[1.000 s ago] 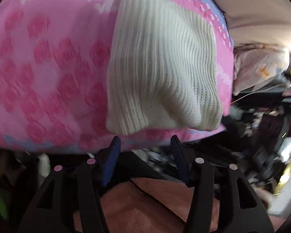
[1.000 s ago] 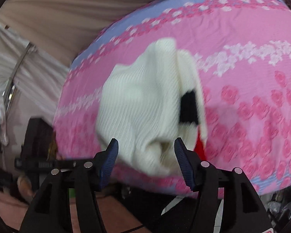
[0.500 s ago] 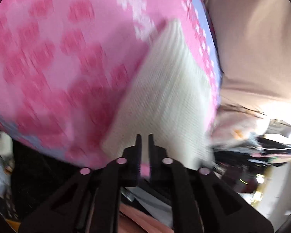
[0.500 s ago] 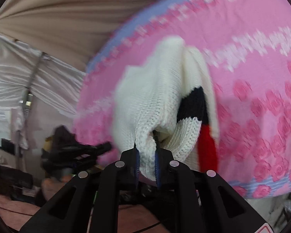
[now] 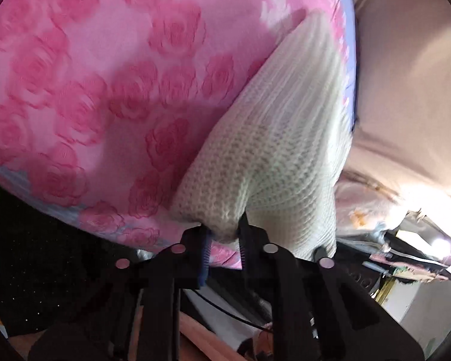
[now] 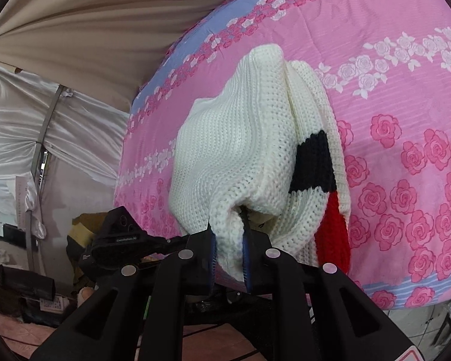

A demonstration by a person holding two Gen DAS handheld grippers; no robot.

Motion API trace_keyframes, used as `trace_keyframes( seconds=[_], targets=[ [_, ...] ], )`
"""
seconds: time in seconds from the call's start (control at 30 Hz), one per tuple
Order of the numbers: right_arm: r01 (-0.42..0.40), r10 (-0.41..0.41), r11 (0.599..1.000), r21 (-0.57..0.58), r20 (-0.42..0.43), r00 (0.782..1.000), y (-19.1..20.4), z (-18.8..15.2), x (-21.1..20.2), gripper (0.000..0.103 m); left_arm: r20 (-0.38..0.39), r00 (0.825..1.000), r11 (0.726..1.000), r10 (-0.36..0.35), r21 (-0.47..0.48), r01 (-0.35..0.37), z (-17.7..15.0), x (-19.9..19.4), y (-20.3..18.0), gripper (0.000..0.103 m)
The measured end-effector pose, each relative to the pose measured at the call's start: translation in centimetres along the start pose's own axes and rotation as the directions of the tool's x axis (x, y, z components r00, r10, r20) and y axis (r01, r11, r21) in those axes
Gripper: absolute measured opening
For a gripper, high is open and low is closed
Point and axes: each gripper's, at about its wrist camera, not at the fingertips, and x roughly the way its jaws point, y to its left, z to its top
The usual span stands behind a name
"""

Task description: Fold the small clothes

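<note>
Both claws, which stood wide apart a second ago with the knit lying free between them, have since come together on its near edge.

Left wrist view: the left claw (image 5: pixel 224 234) is narrow, its blue pads pinching a bunched corner of the cream knitted garment (image 5: pixel 273 150). From the pinch the knit runs up and to the right across the pink rose-patterned bedcover (image 5: pixel 84 90), touching it along its length, with the far end near the cover's blue border. A shadow falls on the cover just left of the garment. To the right of the cover hangs beige cloth (image 5: pixel 406 75), and below that lies a pale bundle of fabric, blurred. Dark clutter fills the space under the cover's near edge; what it is cannot be told. No container shows.

Right wrist view: the right claw (image 6: pixel 228 240) is likewise narrow, gripping a fold of the same garment (image 6: pixel 234 150) at its lower edge. The knit lies heaped and partly doubled over, with a black block (image 6: pixel 314 162) and a red block (image 6: pixel 332 234) showing on its right side. It rests on the bedcover (image 6: pixel 406 105), near the left end of the bed. Left of the claw sits a black device (image 6: pixel 117 243), below the cover's edge. Beige cloth (image 6: pixel 105 15) spans the top, and white satin drapery (image 6: pixel 30 114) with a metal pole hangs at left. Pinkish flooring shows at the lower left.
</note>
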Motion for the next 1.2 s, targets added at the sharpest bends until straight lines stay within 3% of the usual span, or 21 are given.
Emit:
trace_keyframes(
  seconds=[0.1, 0.17, 0.23, 0.3, 0.37, 0.4, 0.43, 0.47, 0.53, 0.6, 0.67, 0.7, 0.73, 0.77, 0.87, 0.97, 1.07, 1.1, 1.17, 1.2],
  targets=[
    [0.010, -0.009, 0.999, -0.043, 0.025, 1.000, 1.1, -0.9, -1.8, 0.014, 0.064, 0.998, 0.998, 0.019, 0.059, -0.022, -0.9, -3.4, -0.8, 0.012],
    [0.132, -0.136, 0.988, -0.078, -0.048, 0.990, -0.8, -2.2, 0.5, 0.012, 0.074, 0.993, 0.992, 0.089, 0.088, -0.095, -0.9, -3.8, -0.8, 0.011],
    [0.237, -0.240, 0.971, -0.043, -0.131, 0.962, -4.5, -3.9, 3.7, 0.011, 0.076, 0.977, 0.974, 0.201, 0.087, -0.207, -0.7, -3.1, 0.4, 0.010],
    [0.208, -0.205, 0.978, 0.018, -0.103, 0.973, -5.9, -4.5, 3.8, 0.009, 0.062, 0.960, 0.955, 0.274, 0.100, -0.279, -0.6, -3.1, 0.8, 0.009],
    [0.238, -0.238, 0.971, -0.002, -0.058, 0.969, -4.5, -4.1, 2.8, 0.012, 0.108, 0.936, 0.920, 0.334, 0.179, -0.349, -1.0, -4.1, -0.5, 0.008],
    [0.269, -0.270, 0.963, -0.029, -0.030, 0.962, -3.5, -3.8, 2.2, 0.015, 0.162, 0.917, 0.883, 0.364, 0.253, -0.395, -1.2, -4.8, -2.0, 0.008],
    [0.302, -0.303, 0.952, -0.054, 0.000, 0.953, -2.5, -3.5, 1.7, 0.025, 0.214, 0.900, 0.848, 0.381, 0.308, -0.432, -1.6, -5.5, -3.3, 0.008],
    [0.331, -0.329, 0.941, -0.075, 0.031, 0.944, -1.4, -3.1, 1.2, 0.027, 0.269, 0.884, 0.811, 0.383, 0.360, -0.461, -2.2, -6.1, -4.7, 0.008],
    [0.347, -0.334, 0.928, -0.132, 0.113, 0.936, 1.4, -2.1, 0.5, 0.027, 0.389, 0.842, 0.710, 0.373, 0.465, -0.530, -3.1, -7.0, -8.0, 0.013],
    [0.358, -0.330, 0.913, -0.195, 0.166, 0.930, 3.9, -0.8, 0.8, 0.030, 0.503, 0.792, 0.592, 0.347, 0.537, -0.601, -4.0, -7.0, -10.9, 0.017],
    [0.396, -0.347, 0.879, -0.266, 0.215, 0.913, 5.7, 0.1, 1.8, 0.030, 0.591, 0.740, 0.480, 0.322, 0.571, -0.666, -4.9, -6.5, -13.0, 0.029],
    [0.417, -0.366, 0.865, -0.278, 0.219, 0.905, 6.1, 0.4, 2.3, 0.030, 0.622, 0.718, 0.433, 0.314, 0.579, -0.691, -5.5, -5.6, -14.3, 0.031],
    [0.424, -0.373, 0.864, -0.271, 0.219, 0.902, 6.1, 0.8, 2.2, 0.030, 0.635, 0.709, 0.405, 0.309, 0.586, -0.702, -5.4, -5.5, -15.0, 0.037],
    [0.420, -0.368, 0.872, -0.253, 0.228, 0.901, 6.4, 0.7, 2.2, 0.030, 0.643, 0.703, 0.375, 0.304, 0.597, -0.709, -5.9, -4.7, -15.5, 0.040],
    [0.414, -0.372, 0.888, -0.199, 0.217, 0.902, 5.6, 0.3, 0.9, 0.030, 0.640, 0.708, 0.341, 0.299, 0.621, -0.706, -5.9, -3.7, -15.6, 0.043],
    [0.351, -0.318, 0.923, -0.155, 0.203, 0.926, 4.8, 0.2, 0.6, 0.031, 0.645, 0.694, 0.278, 0.319, 0.637, -0.719, -6.3, -2.0, -15.3, 0.045],
    [0.320, -0.282, 0.927, -0.198, 0.197, 0.939, 5.4, 0.9, 2.6, 0.025, 0.629, 0.699, 0.249, 0.340, 0.657, -0.712, -6.6, -0.4, -15.2, 0.045],
    [0.348, -0.314, 0.910, -0.224, 0.175, 0.933, 4.9, 1.4, 3.9, 0.021, 0.625, 0.699, 0.244, 0.347, 0.659, -0.711, -6.4, 0.2, -15.4, 0.045],
    [0.488, -0.466, 0.838, -0.243, 0.147, 0.873, 2.0, 2.0, 6.5, 0.007, 0.618, 0.698, 0.234, 0.362, 0.665, -0.710, -5.9, 1.3, -15.4, 0.045],
    [0.486, -0.468, 0.848, -0.214, 0.132, 0.874, -0.2, 2.3, 7.0, 0.000, 0.619, 0.693, 0.228, 0.370, 0.662, -0.713, -5.7, 1.7, -15.4, 0.045]
  ],
)
